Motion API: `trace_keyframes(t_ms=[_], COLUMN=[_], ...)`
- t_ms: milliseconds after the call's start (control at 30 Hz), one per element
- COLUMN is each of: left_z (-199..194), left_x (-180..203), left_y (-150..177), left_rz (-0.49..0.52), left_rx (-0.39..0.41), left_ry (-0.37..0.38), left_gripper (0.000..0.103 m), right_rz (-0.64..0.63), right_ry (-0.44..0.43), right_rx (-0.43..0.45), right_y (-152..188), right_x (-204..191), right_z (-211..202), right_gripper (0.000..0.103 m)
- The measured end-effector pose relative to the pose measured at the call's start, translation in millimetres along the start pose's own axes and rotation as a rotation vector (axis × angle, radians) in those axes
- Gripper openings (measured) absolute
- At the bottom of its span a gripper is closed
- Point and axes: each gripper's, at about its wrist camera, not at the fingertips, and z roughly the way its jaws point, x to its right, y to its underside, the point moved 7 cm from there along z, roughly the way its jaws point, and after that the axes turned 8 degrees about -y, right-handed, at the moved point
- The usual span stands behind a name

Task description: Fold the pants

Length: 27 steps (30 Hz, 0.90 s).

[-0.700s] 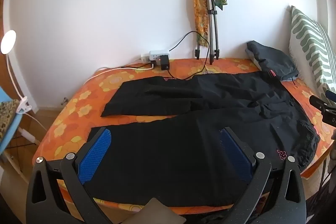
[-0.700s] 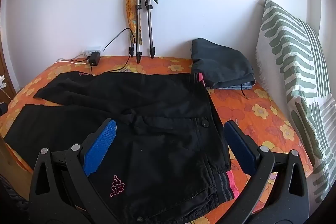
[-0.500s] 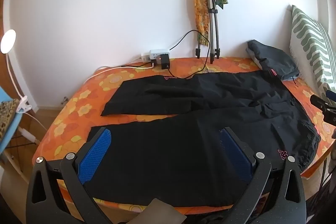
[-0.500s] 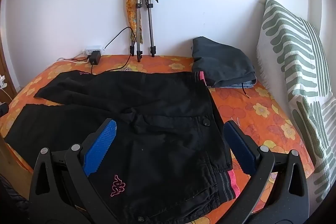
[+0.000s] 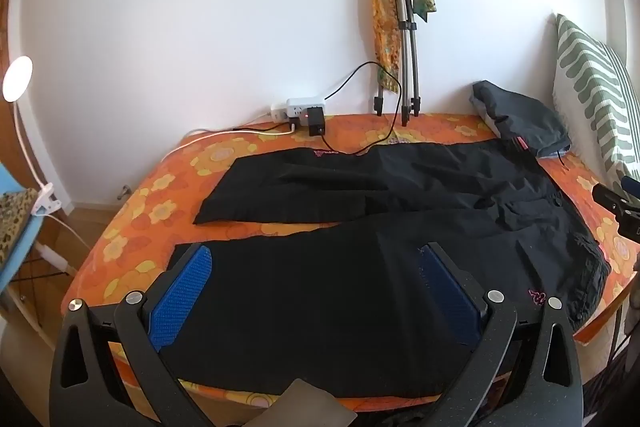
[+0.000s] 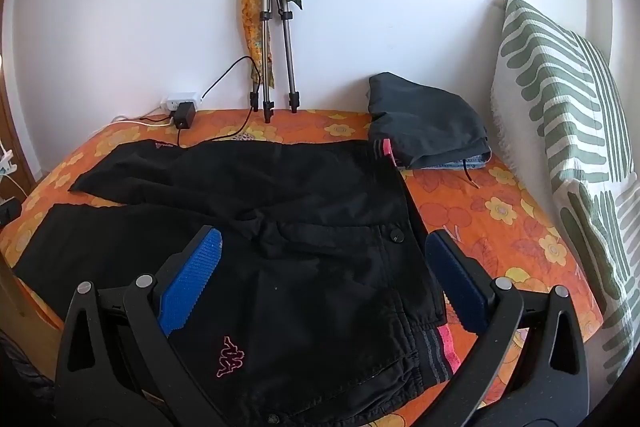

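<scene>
Black pants (image 5: 360,227) lie spread flat on an orange flowered bed (image 5: 152,195), legs pointing left and parted, waistband at the right. In the right wrist view the pants (image 6: 280,227) show a pink logo and a pink-striped waistband near the front edge. My left gripper (image 5: 316,255) hovers open above the near leg, nothing between its blue pads. My right gripper (image 6: 322,239) hovers open above the hip and waistband area, also holding nothing. The right gripper's tip (image 5: 616,205) shows at the left wrist view's right edge.
A folded dark garment (image 6: 424,123) lies at the bed's far right corner. A striped green pillow (image 6: 568,123) leans at the right. A tripod with scarves (image 6: 272,27) stands against the wall, beside a power strip with cables (image 6: 182,107). A clip lamp (image 5: 18,79) stands left.
Both views have shifted only slightly; the pants lie as before and both grippers stay open.
</scene>
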Motion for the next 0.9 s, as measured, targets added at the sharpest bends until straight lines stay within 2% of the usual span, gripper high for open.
trace_keyframes(t_ms=[900], left_z=[-2.1], left_x=[-1.2], left_y=[-3.8], left_rz=[-0.002], left_rx=[-0.002], left_ry=[0.002], left_gripper=[0.103], right_rz=[0.007], right_ry=[0.000], right_rx=[0.010], right_y=[-4.1], right_x=[-0.1], right_z=[-3.7], right_gripper=[0.103])
